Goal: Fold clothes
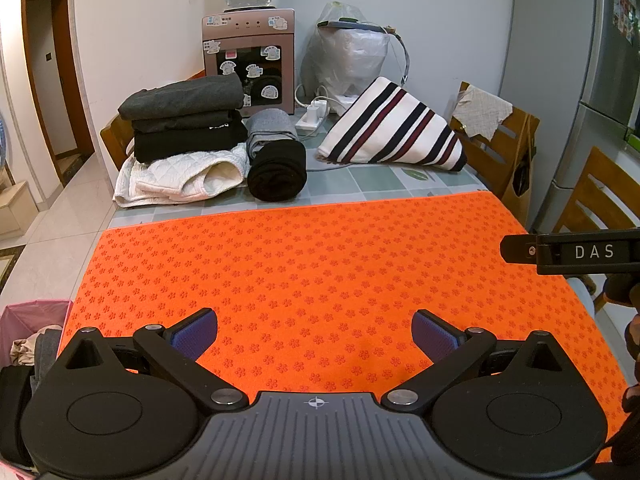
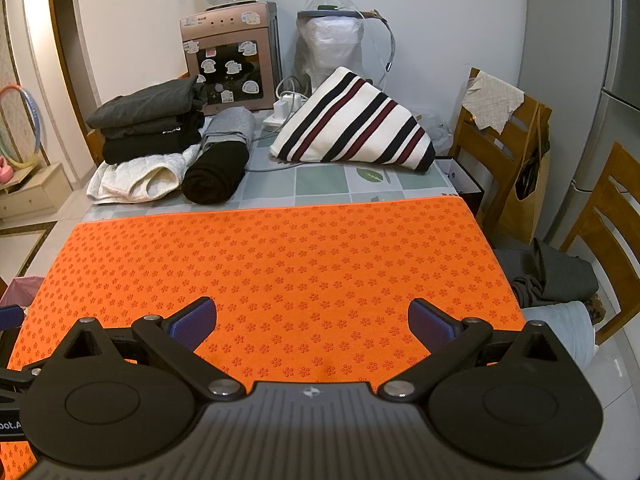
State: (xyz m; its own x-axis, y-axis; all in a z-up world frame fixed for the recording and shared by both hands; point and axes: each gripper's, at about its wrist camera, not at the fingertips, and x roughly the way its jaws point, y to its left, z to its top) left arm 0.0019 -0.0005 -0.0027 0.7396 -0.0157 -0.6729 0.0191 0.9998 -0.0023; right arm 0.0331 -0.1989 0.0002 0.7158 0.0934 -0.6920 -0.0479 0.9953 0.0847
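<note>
Left wrist view: left gripper (image 1: 315, 330) gapes wide, empty, over an orange mat (image 1: 320, 264). Folded clothes (image 1: 184, 120) at eleven o'clock, striped cloth (image 1: 394, 128) at one. Right gripper (image 2: 312, 320) is likewise wide and empty.

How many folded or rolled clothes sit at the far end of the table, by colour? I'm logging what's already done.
Dark grey folded garments: 2
Black folded garment: 1
White quilted folded garment: 1
Grey rolled garment: 1
Black rolled garment: 1
White folded garment with black and red stripes: 1
Total: 7
</note>
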